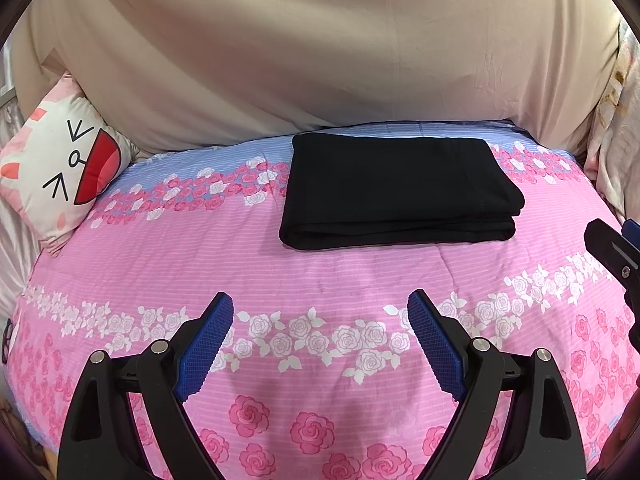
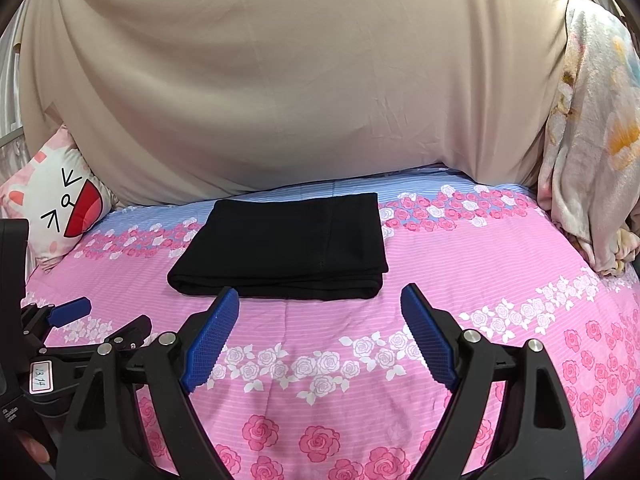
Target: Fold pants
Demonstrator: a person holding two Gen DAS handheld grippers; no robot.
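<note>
Left wrist view
Nearest, left gripper [image 1: 320,312]: jaws spread wide, blue ribbed pads [image 1: 206,350] facing each other, nothing between them; it hangs above the bedspread.
Bedspread [image 1: 256,268]: pink with fine stripes, bands of white and pink roses, a blue band at the far edge.
Pants [image 1: 394,190]: black, folded into a flat rectangle of several layers, lying on the bedspread beyond the gripper and a little right of centre, apart from both tools.
Cushion [image 1: 60,168]: white and pink, cartoon face with a red open mouth, at the far left of the bed.
Beige sheet [image 1: 320,52]: draped behind the bed.
Right gripper [image 1: 616,252]: only a black finger shows at the right edge.

Right wrist view
Nearest, right gripper [image 2: 320,300]: jaws spread wide, holding nothing; the fingertips reach up to the near edge of the pants [image 2: 284,244] in the picture, whether touching cannot be told.
Left gripper [image 2: 96,320]: seen from the side at the lower left.
Writing: a white sticker [image 2: 41,376] on the left tool reads "1314"; smaller print below it is unreadable.
Patterned blanket [image 2: 592,140]: pale, hanging at the right of the bed.
</note>
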